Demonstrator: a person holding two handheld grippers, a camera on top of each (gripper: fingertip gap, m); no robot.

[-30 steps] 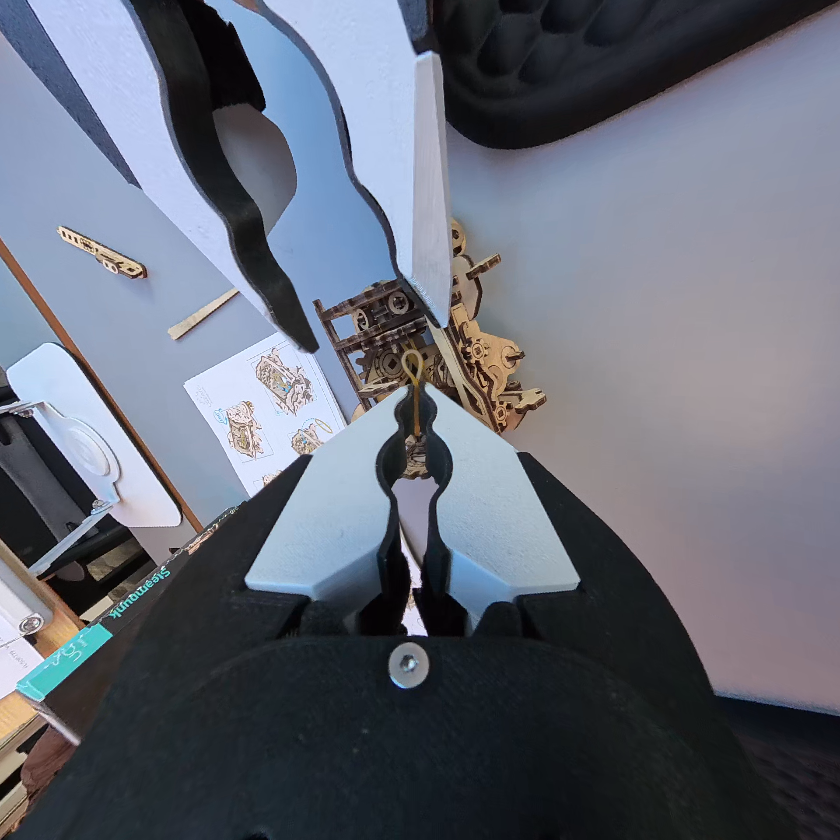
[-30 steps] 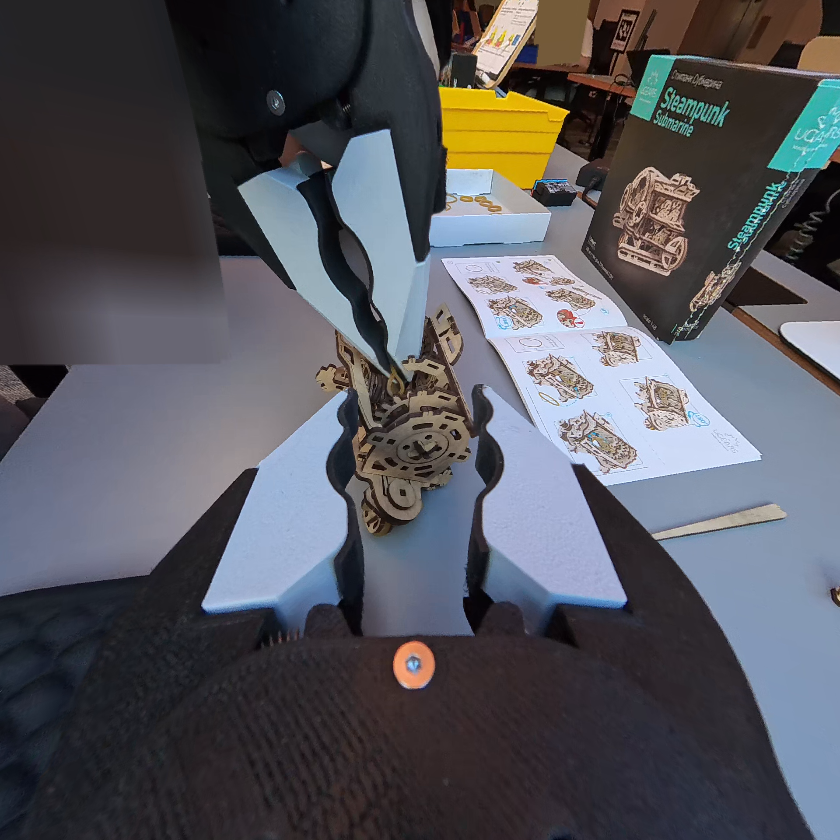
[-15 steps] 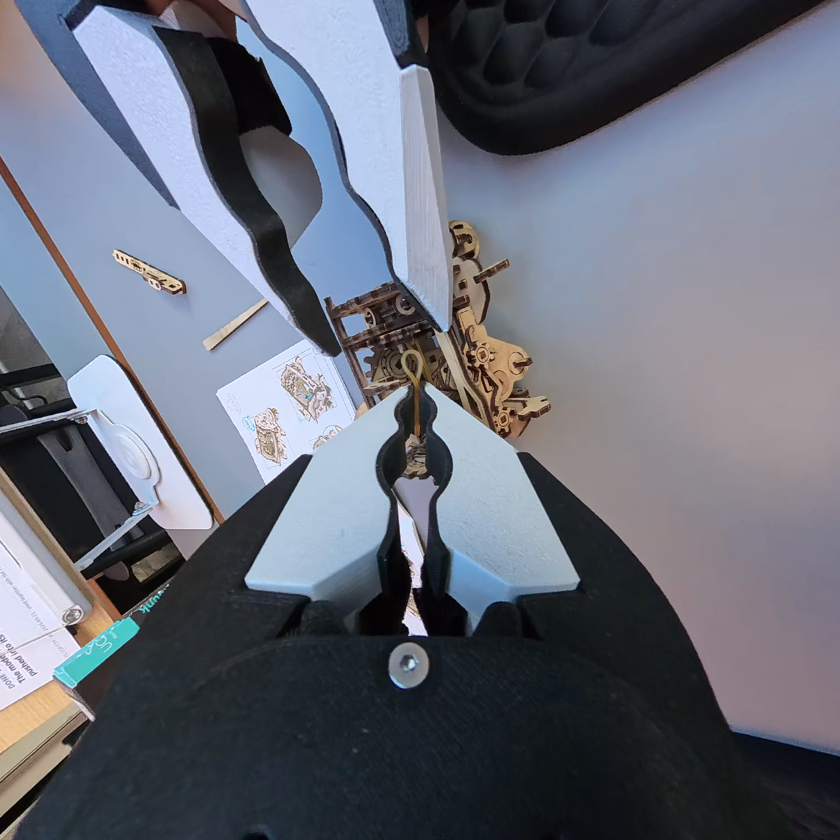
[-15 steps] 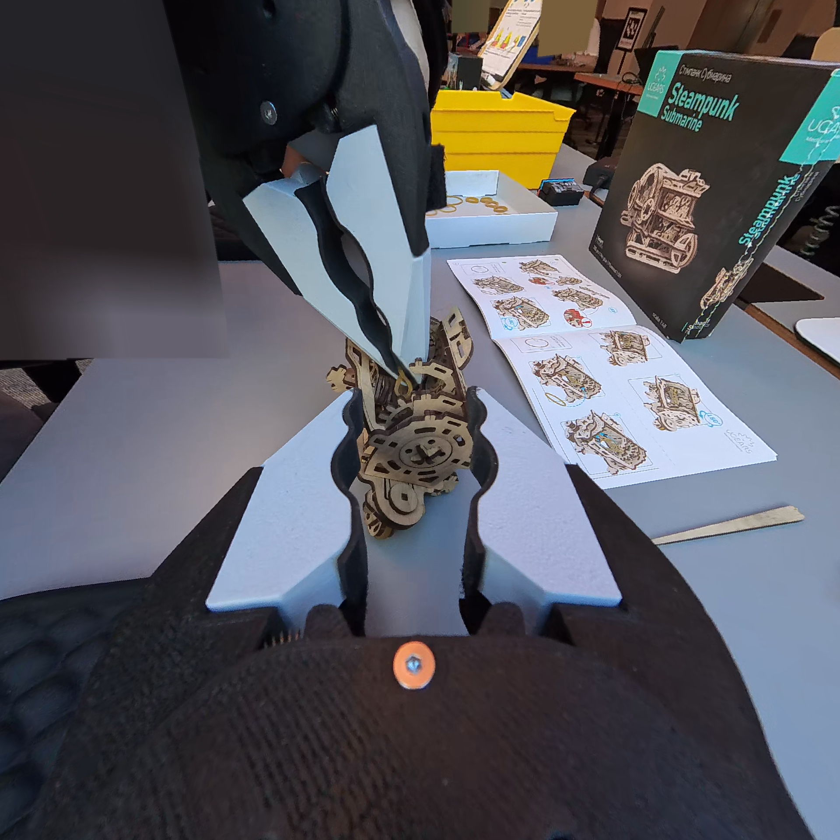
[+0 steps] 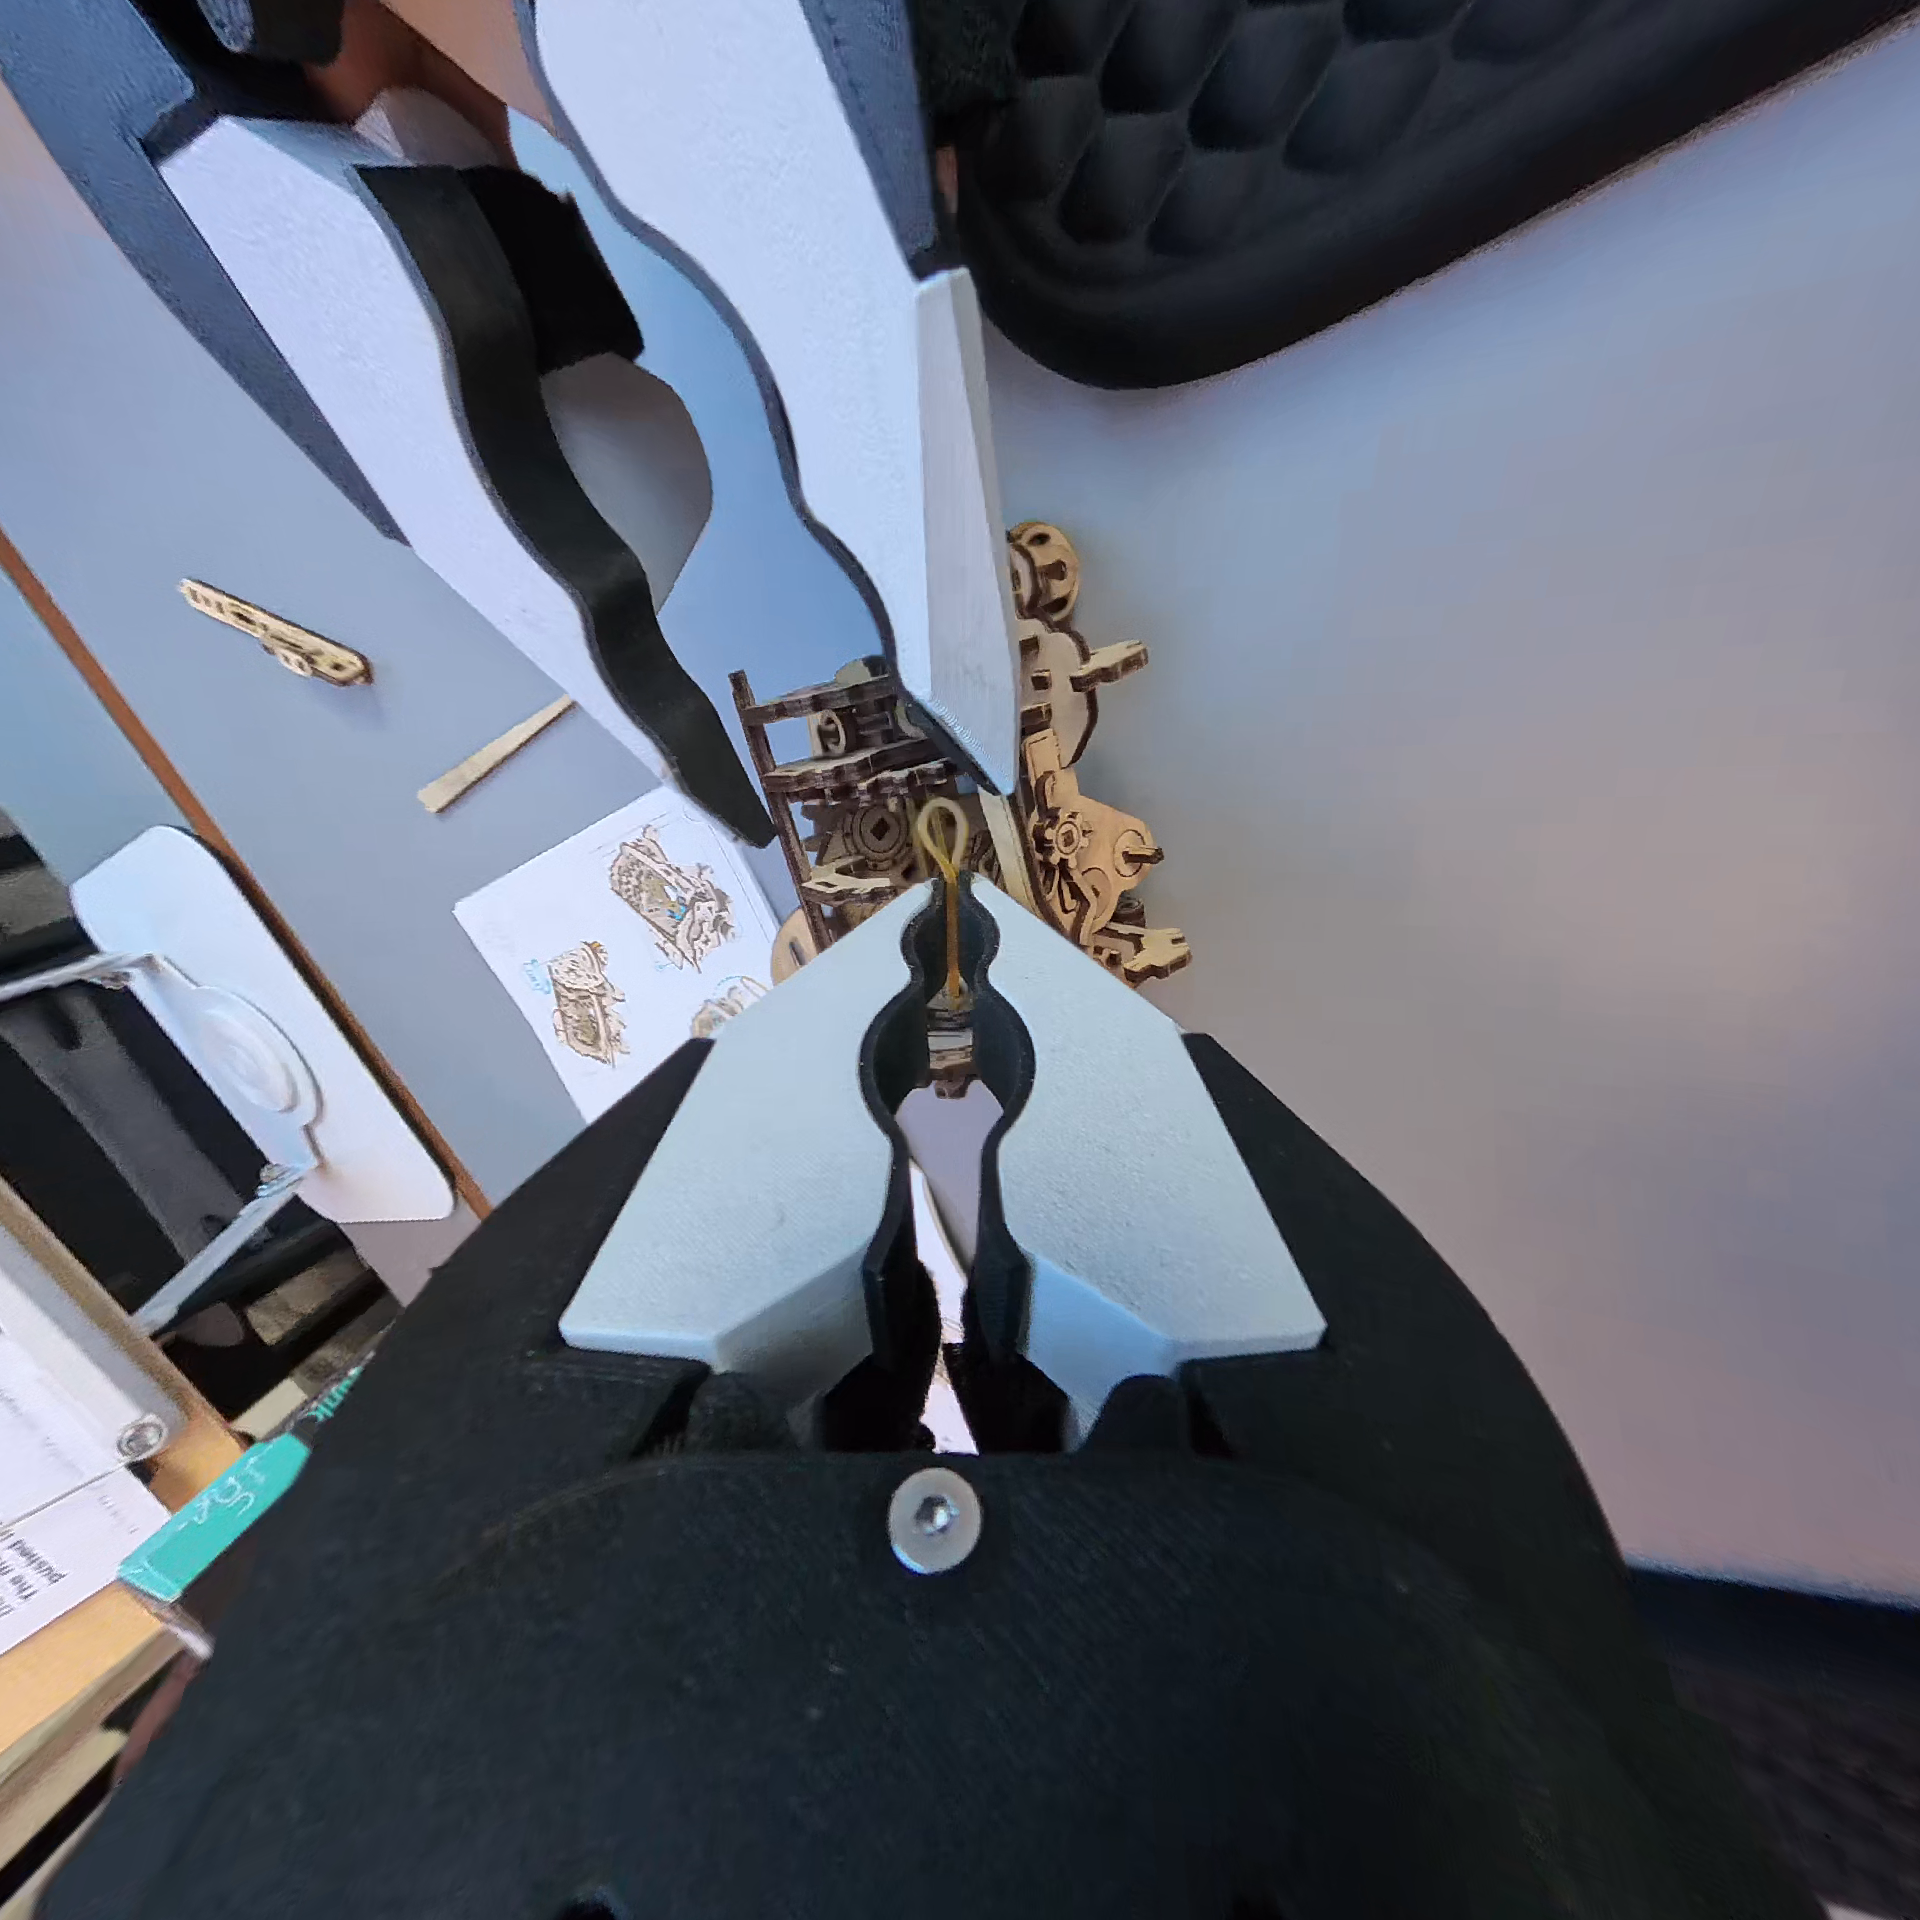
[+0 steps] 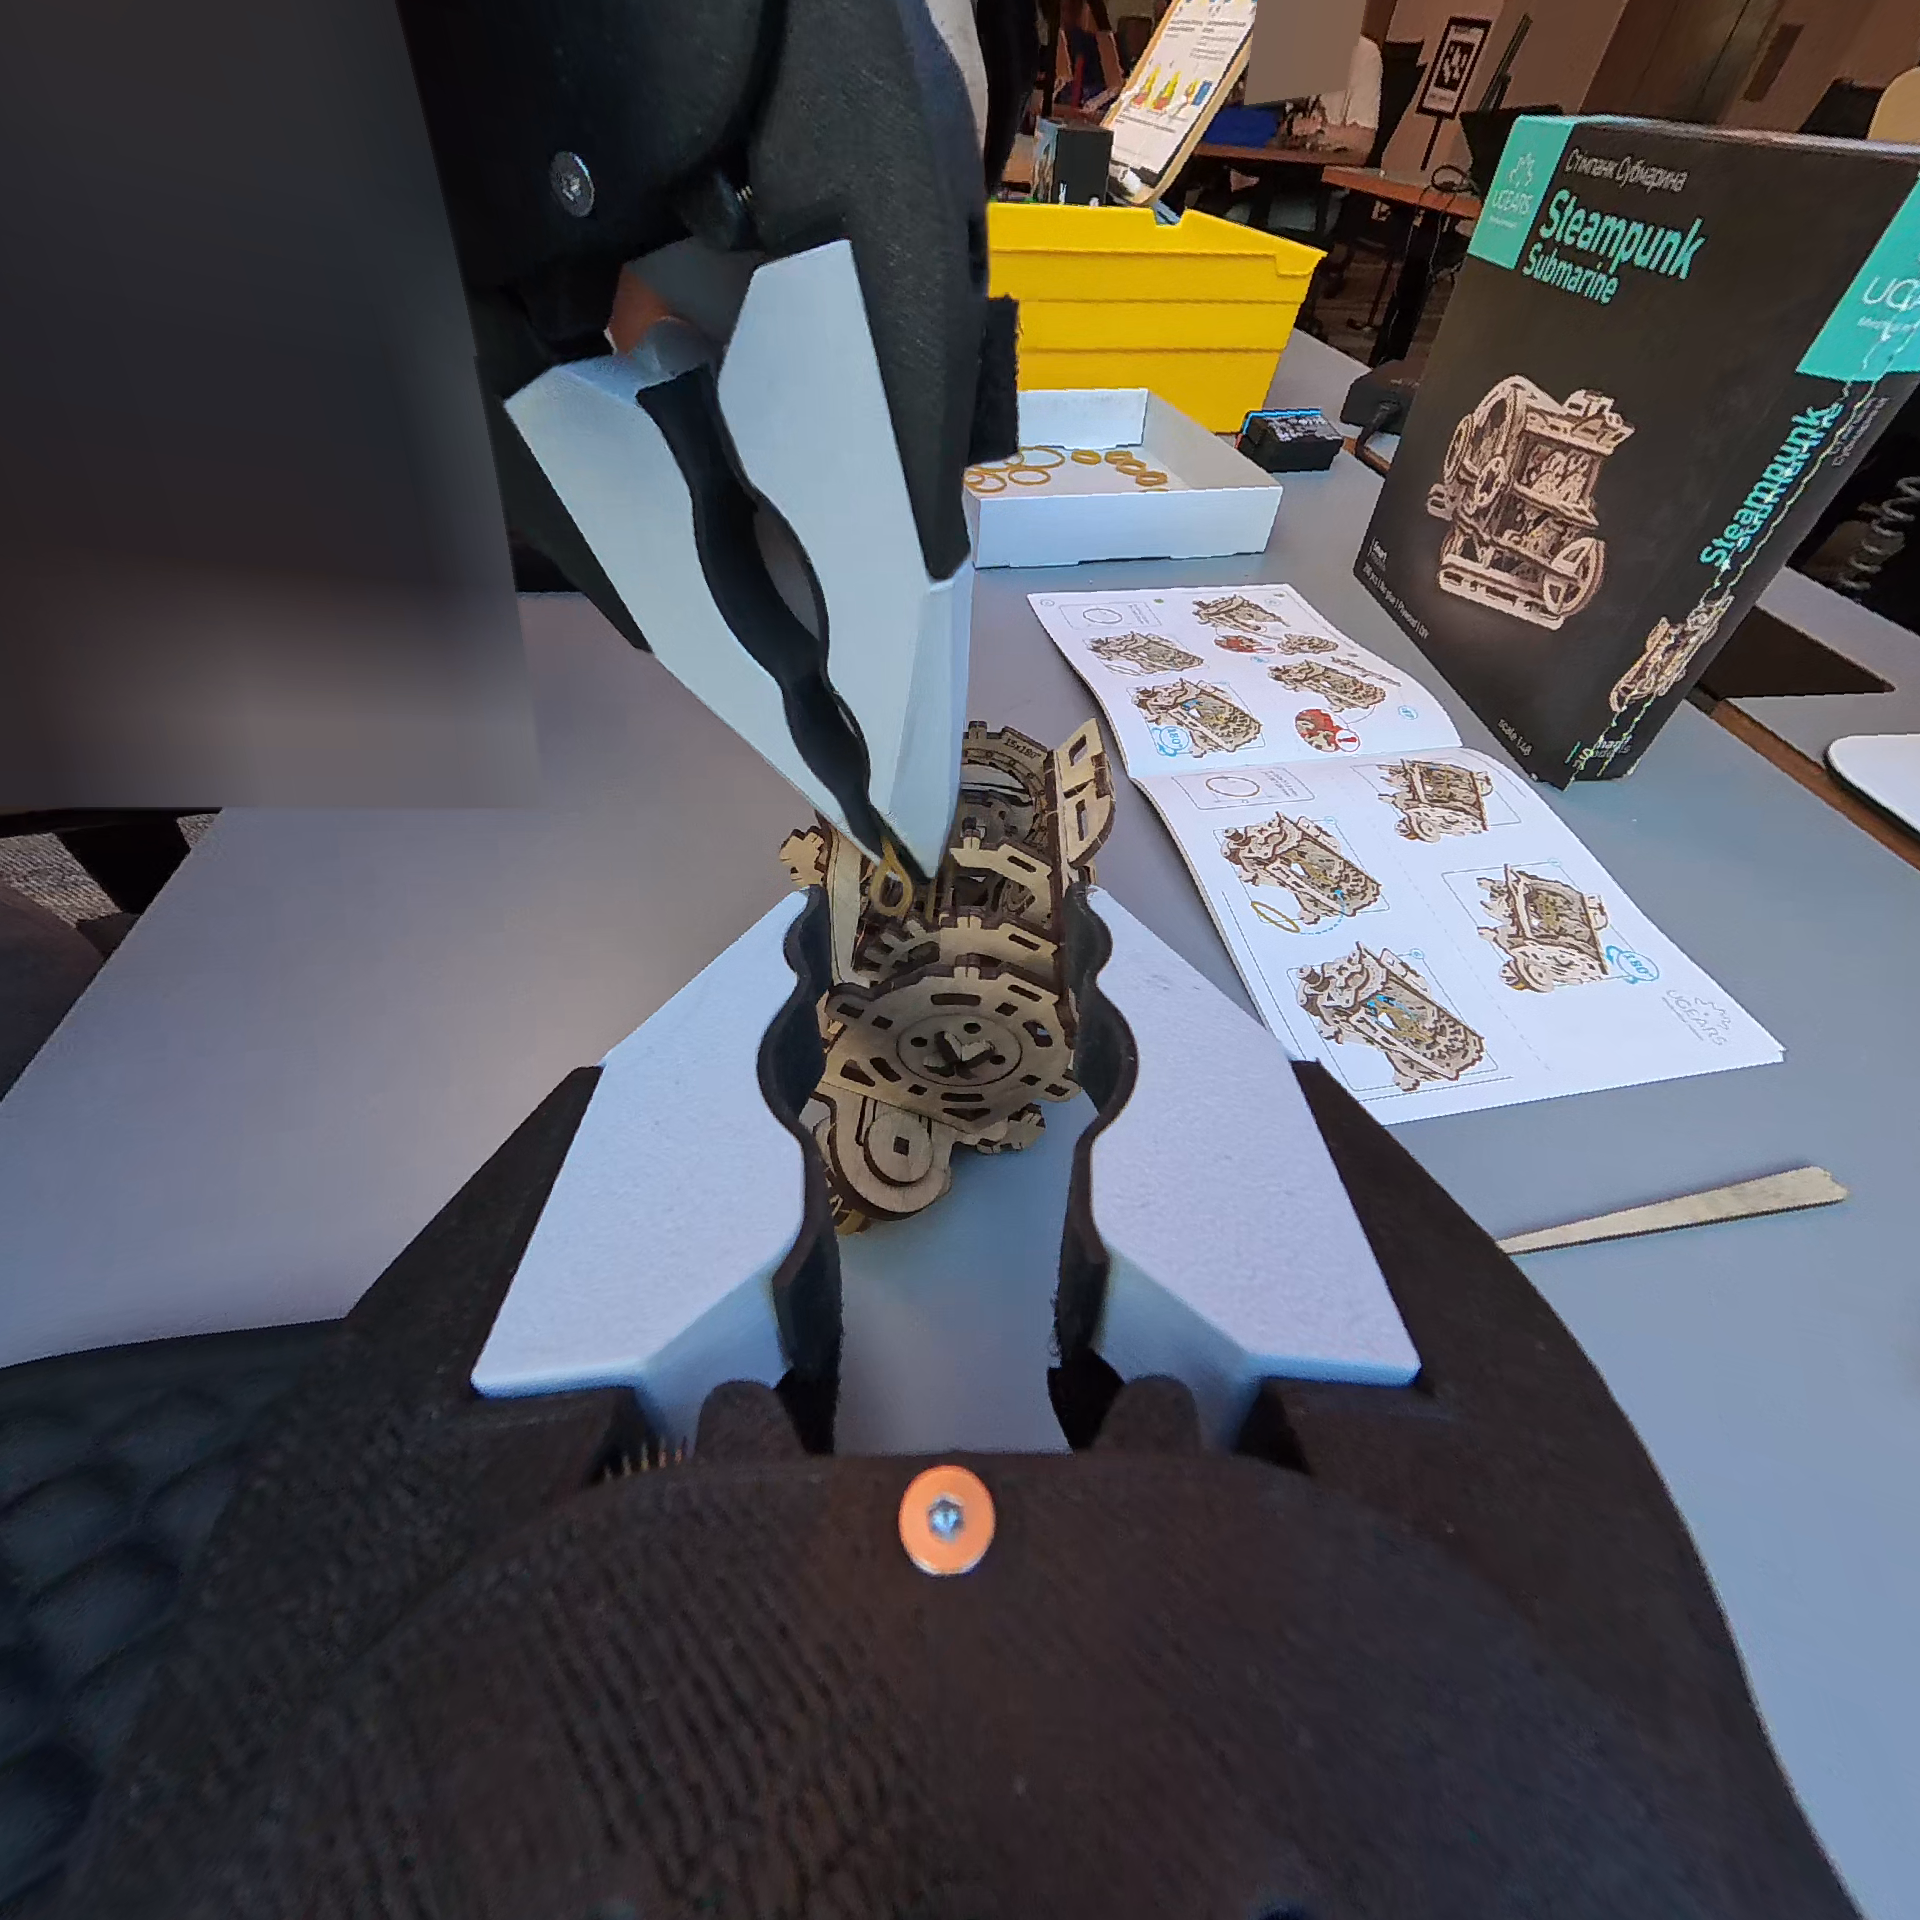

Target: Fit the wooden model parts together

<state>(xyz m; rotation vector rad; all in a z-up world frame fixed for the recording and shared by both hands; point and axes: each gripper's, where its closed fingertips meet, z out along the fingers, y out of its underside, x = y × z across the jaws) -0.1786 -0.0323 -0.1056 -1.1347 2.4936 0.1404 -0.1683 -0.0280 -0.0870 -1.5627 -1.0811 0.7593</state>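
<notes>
The wooden model [image 6: 951,1049] stands on the grey table [image 6: 364,1039]. My right gripper [image 6: 940,914] has a finger on each side of it, with the pads against its sides. My left gripper [image 5: 948,894] is shut on a yellow rubber band [image 5: 940,831] and holds the loop at the model's top [image 5: 1081,831]. In the right wrist view the left gripper [image 6: 904,862] comes down from above with the rubber band [image 6: 888,888] at its tips. In the left wrist view the right gripper [image 5: 868,800] reaches in from the top.
An open instruction booklet [image 6: 1403,883] lies right of the model, and a black box [image 6: 1662,416] stands behind it. A white tray [image 6: 1195,520] with rubber bands and a yellow bin [image 6: 1143,301] are at the back. A wooden stick [image 6: 1683,1205] and a loose part [image 5: 275,634] lie on the table. Left and right tips are no more than a few centimetres apart.
My right gripper has moved forward around the model and its jaws have narrowed onto it. My left gripper still holds the rubber band at the model's top.
</notes>
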